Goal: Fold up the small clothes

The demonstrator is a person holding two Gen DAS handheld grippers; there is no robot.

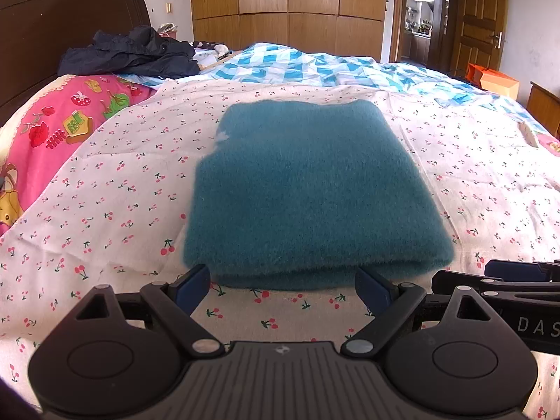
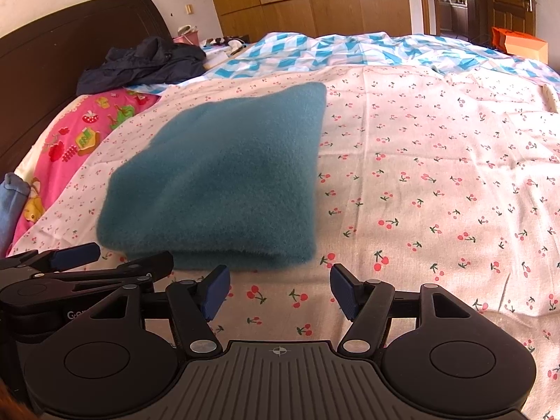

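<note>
A fuzzy teal garment (image 1: 308, 192) lies folded into a thick rectangle on the cherry-print sheet (image 1: 122, 192). It also shows in the right wrist view (image 2: 224, 182), left of centre. My left gripper (image 1: 285, 287) is open and empty, its blue pads just short of the garment's near folded edge. My right gripper (image 2: 280, 288) is open and empty, over bare sheet (image 2: 437, 175) just right of the garment's near corner. The right gripper shows at the right edge of the left wrist view (image 1: 511, 280). The left gripper shows at the left of the right wrist view (image 2: 77, 262).
A pink cartoon-print pillow (image 1: 63, 129) lies to the left. A dark jacket (image 1: 133, 54) sits by the brown headboard (image 1: 52, 24). A blue-checked quilt (image 1: 315, 66) covers the far side of the bed. An orange bag (image 1: 493, 78) stands near the door. A light blue cloth (image 2: 12, 196) shows at far left.
</note>
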